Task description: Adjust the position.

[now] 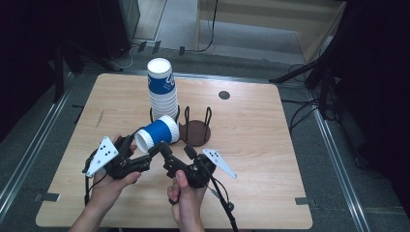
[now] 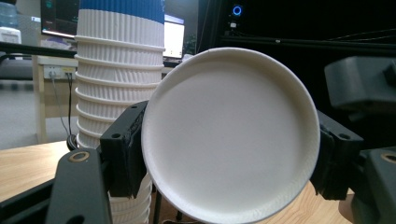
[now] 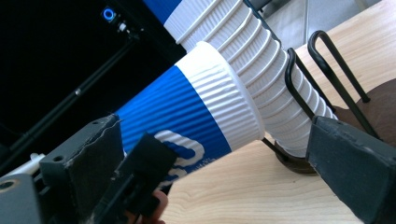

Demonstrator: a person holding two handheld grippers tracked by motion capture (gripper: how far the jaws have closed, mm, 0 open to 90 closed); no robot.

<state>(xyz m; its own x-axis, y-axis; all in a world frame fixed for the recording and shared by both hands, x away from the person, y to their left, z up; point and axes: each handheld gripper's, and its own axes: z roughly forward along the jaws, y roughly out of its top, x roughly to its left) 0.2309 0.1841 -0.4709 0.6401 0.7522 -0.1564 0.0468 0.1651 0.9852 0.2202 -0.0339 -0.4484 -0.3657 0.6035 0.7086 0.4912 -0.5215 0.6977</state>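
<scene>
down at the near edge, both hands are in, and the left gripper (image 1: 151,153) has its jaws clamped on a single blue-and-white paper cup (image 1: 157,133), pinching it near the closed base. the cup lies on its side in the air above the wooden table (image 1: 251,145); in the left gripper view its flat white bottom (image 2: 231,135) faces the lens with a jaw pressed on either side. the right gripper (image 1: 176,153) sits just beside the cup, jaws spread wide and holding nothing; in the right gripper view the cup's ribbed body (image 3: 187,126) runs between those open jaws without being pinched.

just past the cup stands the two-slot wire cup holder (image 1: 196,128). its right slot is bare, showing the dark round base. its left slot carries the tall cup stack (image 1: 162,89), upside down and leaning a little.

my read: this is a carry step, one cup apart from the stack and held low in front of the holder. whether it's headed for the empty slot or the stack, i can't tell. next move likely calls for the left wrist to swing the cup upright, with the right jaws closing in to steady it.
</scene>
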